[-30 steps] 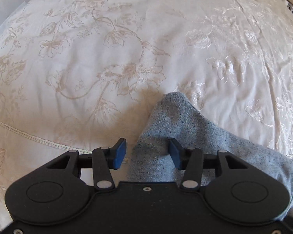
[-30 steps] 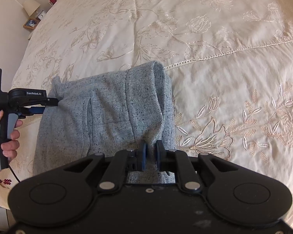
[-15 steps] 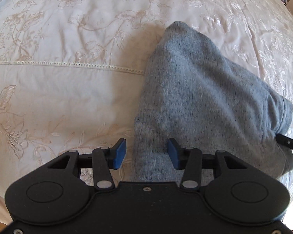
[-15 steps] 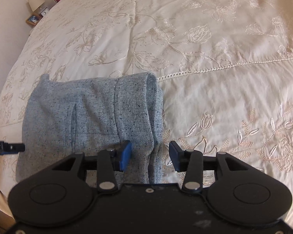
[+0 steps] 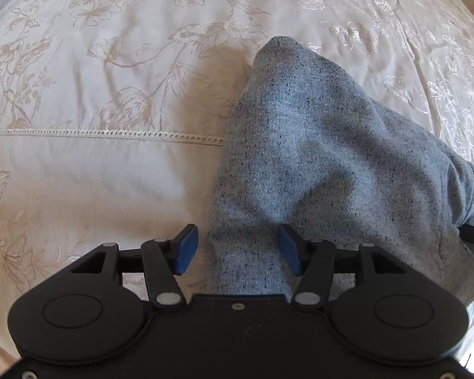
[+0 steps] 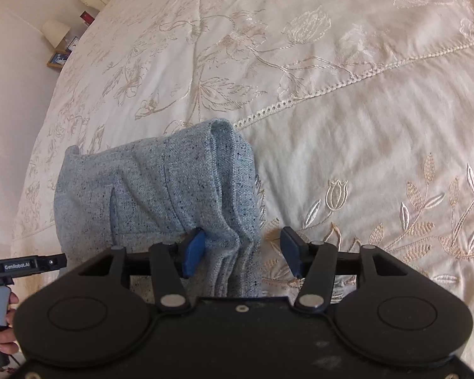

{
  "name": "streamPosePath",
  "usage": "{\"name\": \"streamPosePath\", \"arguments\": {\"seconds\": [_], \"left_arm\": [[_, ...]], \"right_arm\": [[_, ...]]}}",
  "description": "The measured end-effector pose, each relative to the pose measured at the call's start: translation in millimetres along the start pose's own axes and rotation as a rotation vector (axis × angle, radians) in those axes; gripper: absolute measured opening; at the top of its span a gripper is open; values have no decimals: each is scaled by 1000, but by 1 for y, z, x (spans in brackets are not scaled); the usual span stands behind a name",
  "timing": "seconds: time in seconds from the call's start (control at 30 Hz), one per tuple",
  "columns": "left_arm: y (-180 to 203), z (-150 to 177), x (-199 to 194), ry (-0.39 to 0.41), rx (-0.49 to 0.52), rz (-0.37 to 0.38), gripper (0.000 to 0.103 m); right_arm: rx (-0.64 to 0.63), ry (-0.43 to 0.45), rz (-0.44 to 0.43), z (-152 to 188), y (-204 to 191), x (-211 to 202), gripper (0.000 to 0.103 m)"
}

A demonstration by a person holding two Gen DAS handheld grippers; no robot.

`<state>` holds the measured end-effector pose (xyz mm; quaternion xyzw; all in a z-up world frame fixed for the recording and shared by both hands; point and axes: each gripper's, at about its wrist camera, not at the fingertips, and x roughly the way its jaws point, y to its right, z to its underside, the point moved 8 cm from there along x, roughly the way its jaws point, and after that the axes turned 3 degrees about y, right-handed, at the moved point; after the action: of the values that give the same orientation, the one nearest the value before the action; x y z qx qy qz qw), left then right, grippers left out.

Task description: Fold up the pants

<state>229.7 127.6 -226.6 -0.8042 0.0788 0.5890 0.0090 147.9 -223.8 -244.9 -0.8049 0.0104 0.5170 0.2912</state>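
The folded grey-blue flecked pants (image 5: 325,158) lie in a compact bundle on the cream bedspread; the right wrist view shows them (image 6: 161,195) with the waistband and a pocket slit on top. My left gripper (image 5: 237,249) is open, its blue pads either side of the bundle's near edge, gripping nothing. My right gripper (image 6: 241,251) is open too, straddling the bundle's folded right edge. The left gripper's body (image 6: 22,265) shows at the lower left of the right wrist view, held by a hand.
The embroidered cream bedspread (image 6: 347,126) with a lace seam (image 5: 104,132) spreads all round. A nightstand with a lamp (image 6: 55,33) and picture frames stands by the wall beyond the bed's far left corner.
The right gripper opened and let go of the pants' edge. Both grippers drew back a little from the bundle, which now rests on the bed.
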Motion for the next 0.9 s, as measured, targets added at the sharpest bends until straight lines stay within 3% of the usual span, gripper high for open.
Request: {"name": "streamPosePath", "arguments": {"seconds": [0.1, 0.2, 0.27, 0.3, 0.33, 0.4, 0.43, 0.47, 0.6, 0.77, 0.9], "left_arm": [[-1, -1, 10, -10, 30, 0, 68], [-5, -1, 19, -14, -2, 37, 73], [-9, 0, 22, -23, -44, 72, 74], [-12, 0, 22, -34, -68, 86, 74], [-13, 0, 22, -46, -92, 103, 71], [-13, 0, 17, -76, -134, 198, 46], [-13, -1, 12, -76, -145, 219, 26], [-12, -2, 4, -63, -138, 207, 14], [-2, -8, -35, 42, -70, 209, 9], [-12, -25, -74, 138, -82, 238, 8], [-33, -40, -87, 200, -80, 189, 8]], "right_arm": [[31, -29, -12, -3, 1, 4, 59], [55, -61, -22, -6, 2, 6, 58], [94, -78, -27, -6, 2, 6, 55], [110, -85, -35, -5, 1, 5, 42], [130, -89, -61, -4, -1, 4, 30], [168, -60, -47, -2, -5, -1, 26], [165, -42, -35, 0, -9, -6, 23], [164, -27, -25, 1, -13, -10, 22], [125, 45, -5, -1, -35, -37, 17], [19, 100, 12, -3, -77, -62, 16], [-5, 104, 4, -4, -106, -61, 16]]}}
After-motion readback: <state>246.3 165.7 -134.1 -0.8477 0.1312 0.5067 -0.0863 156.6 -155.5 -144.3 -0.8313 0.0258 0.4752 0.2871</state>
